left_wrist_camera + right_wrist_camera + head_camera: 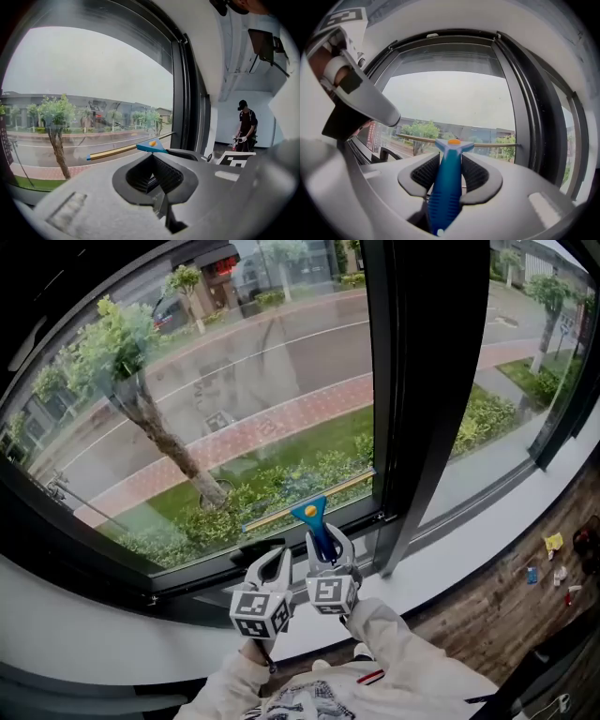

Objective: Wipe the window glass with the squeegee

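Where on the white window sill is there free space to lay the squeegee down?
Two bare stretches: the white sill left of the left gripper, under the window frame, and the sill right of the dark mullion. Crowded: the middle, where the right gripper holds the squeegee beside the left one, and the floor far right, with small scraps.

The person wears pale cream sleeves (398, 641), with a small red, white and dark striped tab (370, 677) on the clothing near the chest. A black-and-white printed garment (305, 701) shows at the chest. The left gripper (270, 559) and right gripper (325, 538) look alike. Each has a pale grey moulded plastic body, curved white jaws and a white cube (260, 613) printed with black square markers. Seen close, each jaw carries dark, finely ribbed pads (164, 174) inside a rounded grey collar.
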Demonstrator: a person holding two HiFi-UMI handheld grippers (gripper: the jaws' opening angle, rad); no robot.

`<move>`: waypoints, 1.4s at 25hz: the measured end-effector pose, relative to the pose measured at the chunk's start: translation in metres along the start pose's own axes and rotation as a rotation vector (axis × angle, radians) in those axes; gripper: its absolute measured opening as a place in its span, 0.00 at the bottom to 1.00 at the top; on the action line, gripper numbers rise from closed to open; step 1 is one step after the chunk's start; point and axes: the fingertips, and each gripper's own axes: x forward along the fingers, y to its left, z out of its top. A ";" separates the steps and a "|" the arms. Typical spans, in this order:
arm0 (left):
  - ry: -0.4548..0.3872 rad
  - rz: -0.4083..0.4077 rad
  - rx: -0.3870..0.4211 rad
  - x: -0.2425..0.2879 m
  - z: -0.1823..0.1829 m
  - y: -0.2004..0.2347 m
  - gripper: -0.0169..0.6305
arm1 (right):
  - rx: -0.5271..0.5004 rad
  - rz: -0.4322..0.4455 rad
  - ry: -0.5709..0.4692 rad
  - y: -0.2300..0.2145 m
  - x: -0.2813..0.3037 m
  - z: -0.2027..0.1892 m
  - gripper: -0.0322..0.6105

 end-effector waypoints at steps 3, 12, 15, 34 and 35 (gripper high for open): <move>0.028 0.000 -0.010 0.004 -0.013 -0.001 0.02 | -0.002 0.003 0.023 0.002 0.001 -0.015 0.28; 0.075 0.021 -0.044 0.001 -0.039 -0.005 0.02 | 0.012 0.019 0.033 0.006 -0.003 -0.029 0.28; 0.084 0.034 -0.053 -0.002 -0.042 -0.002 0.02 | 0.028 0.025 0.064 0.009 -0.002 -0.037 0.28; 0.118 0.084 -0.091 -0.016 -0.063 0.007 0.02 | 0.073 0.038 0.155 0.013 0.005 -0.068 0.27; 0.119 0.087 -0.093 -0.017 -0.064 0.007 0.02 | 0.075 0.039 0.161 0.013 0.005 -0.070 0.27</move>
